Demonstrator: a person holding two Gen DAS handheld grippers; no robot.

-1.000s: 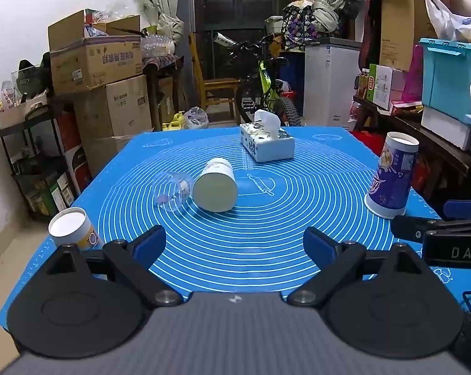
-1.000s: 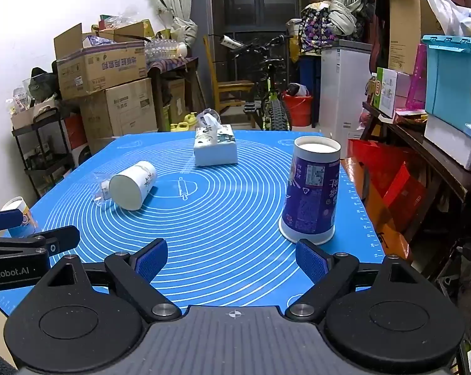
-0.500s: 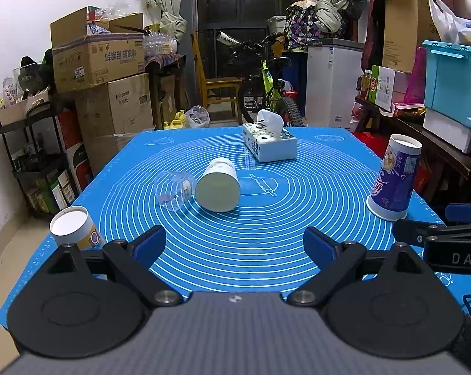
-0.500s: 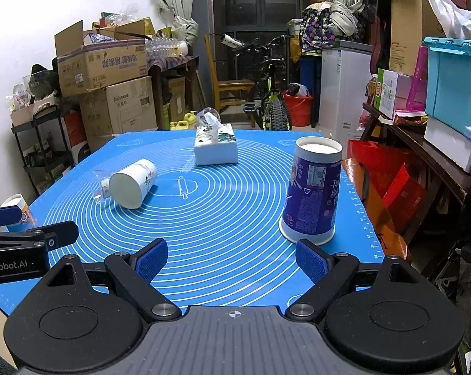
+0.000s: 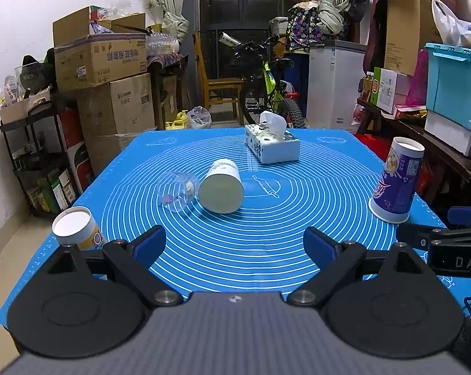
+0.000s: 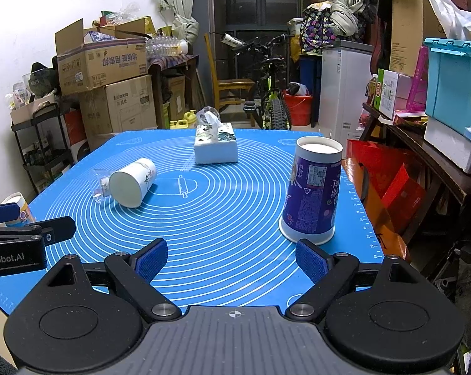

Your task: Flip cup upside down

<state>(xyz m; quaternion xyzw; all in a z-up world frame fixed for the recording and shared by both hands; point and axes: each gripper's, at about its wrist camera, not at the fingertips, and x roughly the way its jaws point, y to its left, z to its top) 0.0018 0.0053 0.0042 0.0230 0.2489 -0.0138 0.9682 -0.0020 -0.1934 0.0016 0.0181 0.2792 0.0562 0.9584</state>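
Observation:
A purple paper cup stands upside down, wide rim on the blue mat, at the right side; it also shows in the left wrist view. A white cup lies on its side mid-mat, also seen in the right wrist view, with a clear plastic cup lying beside it. A yellow-white cup stands upside down at the mat's left edge. My left gripper is open and empty over the near mat. My right gripper is open and empty, just short of the purple cup.
A tissue box sits at the far middle of the mat. Cardboard boxes and a shelf stand left; a bicycle, a white freezer and a cluttered bench stand behind and right.
Both grippers have drifted only slightly; the scene shifted a little in both views. The cups have not moved and both grippers stay open.

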